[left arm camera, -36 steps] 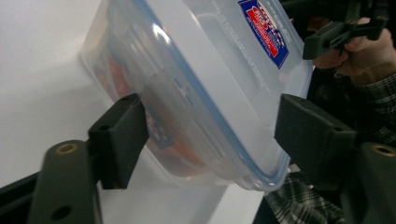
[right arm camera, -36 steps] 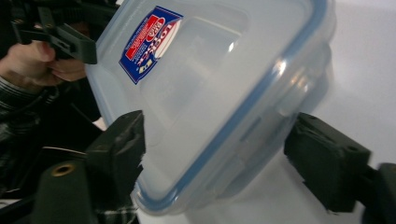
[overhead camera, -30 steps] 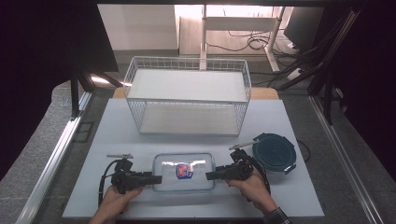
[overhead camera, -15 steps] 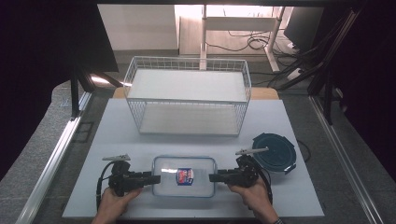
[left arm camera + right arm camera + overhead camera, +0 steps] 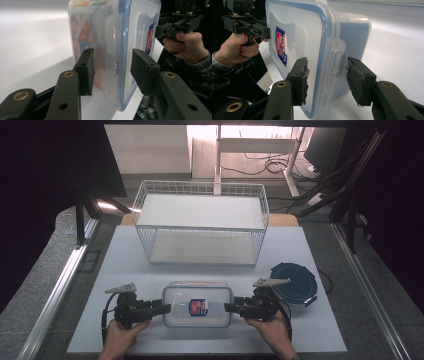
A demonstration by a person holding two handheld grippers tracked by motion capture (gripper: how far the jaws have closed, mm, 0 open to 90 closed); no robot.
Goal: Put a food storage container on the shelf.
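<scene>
Worktop [image 5: 125, 270]: plain white board, matte, sits between metal rails on both sides.

On it, far end, middle: white wire basket [image 5: 201, 222], open top, big, sits square to edge.

Near edge, middle: clear plastic container [image 5: 198, 304], blue-rimmed snap lid on, small red-and-blue sticker on lid, colourful stuff inside but can't tell what.

Right of container, apart from it: dark blue round lid [image 5: 295, 283], lies flat, near worktop's right edge.

Basket and container well apart, bare white strip between.
</scene>
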